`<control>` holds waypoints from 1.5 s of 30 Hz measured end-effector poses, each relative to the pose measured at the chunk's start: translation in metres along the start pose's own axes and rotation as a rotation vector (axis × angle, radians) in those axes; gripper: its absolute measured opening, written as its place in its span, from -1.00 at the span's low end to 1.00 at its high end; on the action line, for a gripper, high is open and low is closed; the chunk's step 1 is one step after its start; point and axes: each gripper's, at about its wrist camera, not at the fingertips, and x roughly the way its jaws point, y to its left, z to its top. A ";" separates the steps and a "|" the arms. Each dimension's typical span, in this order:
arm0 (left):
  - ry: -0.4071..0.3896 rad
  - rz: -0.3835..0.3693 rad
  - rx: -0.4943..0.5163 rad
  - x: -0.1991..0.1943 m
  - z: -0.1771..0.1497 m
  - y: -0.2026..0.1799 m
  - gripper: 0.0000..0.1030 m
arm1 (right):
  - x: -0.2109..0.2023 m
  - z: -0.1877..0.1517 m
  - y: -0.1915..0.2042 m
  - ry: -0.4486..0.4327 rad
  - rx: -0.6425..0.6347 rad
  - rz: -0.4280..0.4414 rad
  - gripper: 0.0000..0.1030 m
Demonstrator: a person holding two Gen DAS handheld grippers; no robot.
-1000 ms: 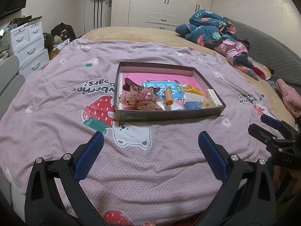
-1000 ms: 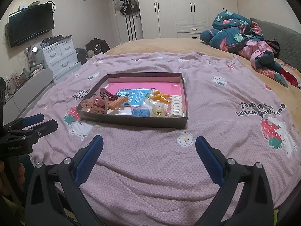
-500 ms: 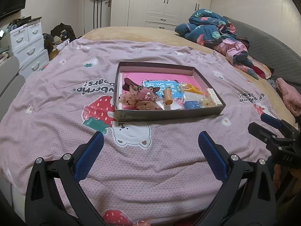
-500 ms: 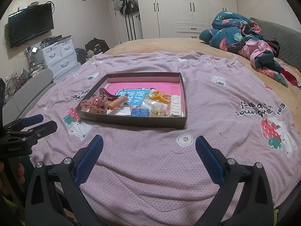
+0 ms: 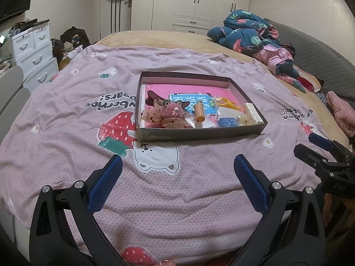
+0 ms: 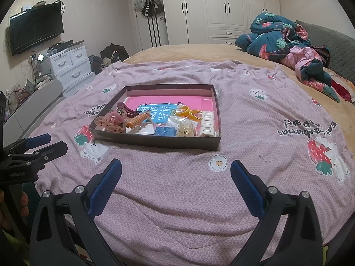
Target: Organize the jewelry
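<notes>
A shallow dark brown box (image 5: 195, 134) (image 6: 155, 141) with a pink floor sits on the pink bedspread. It holds hair clips and trinkets: a pink fuzzy clip (image 5: 172, 110) (image 6: 114, 117), an orange spiral clip (image 5: 199, 111) (image 6: 137, 119), a yellow ring (image 5: 228, 104) (image 6: 185, 112), a white comb clip (image 5: 254, 115) (image 6: 207, 124) and a blue piece (image 5: 227, 122) (image 6: 165, 130). My left gripper (image 5: 177, 161) is open and empty, short of the box's near wall. My right gripper (image 6: 176, 165) is open and empty, also short of the box.
The bedspread (image 5: 66, 115) covers the bed. A crumpled blue and pink quilt (image 5: 255, 35) (image 6: 286, 44) lies at the far right. White drawers (image 5: 33, 51) (image 6: 68, 66) stand left of the bed. Wardrobes line the far wall. Each gripper shows at the edge of the other's view.
Both grippers have stayed open and nearly still; the views shift only slightly.
</notes>
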 end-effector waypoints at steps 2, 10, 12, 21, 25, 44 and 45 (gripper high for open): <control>0.001 0.001 -0.001 0.000 0.000 0.000 0.82 | 0.000 0.000 0.000 -0.001 -0.001 -0.001 0.90; 0.005 0.005 -0.001 0.002 -0.001 0.000 0.82 | 0.000 -0.001 -0.001 -0.001 -0.001 -0.002 0.90; 0.006 0.005 0.000 0.002 0.000 0.000 0.82 | 0.000 0.000 0.000 -0.001 -0.001 -0.002 0.90; 0.008 0.004 -0.006 0.001 -0.001 0.001 0.82 | 0.000 0.000 0.000 0.000 -0.001 -0.002 0.90; 0.008 0.005 -0.006 0.001 -0.001 0.002 0.82 | 0.000 0.000 0.000 -0.001 -0.001 -0.002 0.90; 0.010 0.016 -0.009 0.002 -0.003 0.007 0.82 | -0.001 -0.001 0.000 0.001 -0.005 -0.003 0.90; 0.012 0.015 -0.009 0.002 -0.002 0.006 0.82 | 0.000 -0.001 0.000 0.001 -0.006 -0.004 0.90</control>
